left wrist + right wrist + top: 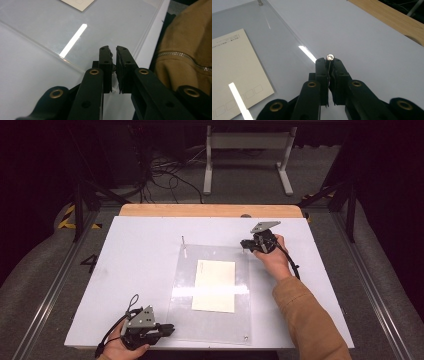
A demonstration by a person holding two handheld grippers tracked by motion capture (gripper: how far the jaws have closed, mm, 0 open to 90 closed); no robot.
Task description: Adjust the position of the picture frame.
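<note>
A clear sheet (212,292) lies flat on the white surface (135,265), with a card (215,285) under or on it near its middle. It looks like a cover plate fixed by small screws at its corners: one screw (245,337) sits at the sheet's near right corner, and a thin pin (183,240) stands just off its far left corner.

The right gripper (248,245) is at the sheet's far right corner. In the right gripper view its jaws are closed on a small screw (330,57), head up and pinched upright between the pads, probably so it can be lifted out of, or set into, the corner hole (I cannot tell which).

The left gripper (169,330) rests at the sheet's near left corner. In the left gripper view its jaws stand nearly together with a narrow gap, and a small dark bit shows between them; whether they grip anything I cannot tell. Most likely it steadies that corner, so the sheet does not slide.

Beyond the sheet's far edge lies a wooden strip (210,210), then floor with cables (160,175) and a stand (247,155). Nothing lies between the grippers and their corners; the person's sleeve (307,320) lies just right of the sheet.
</note>
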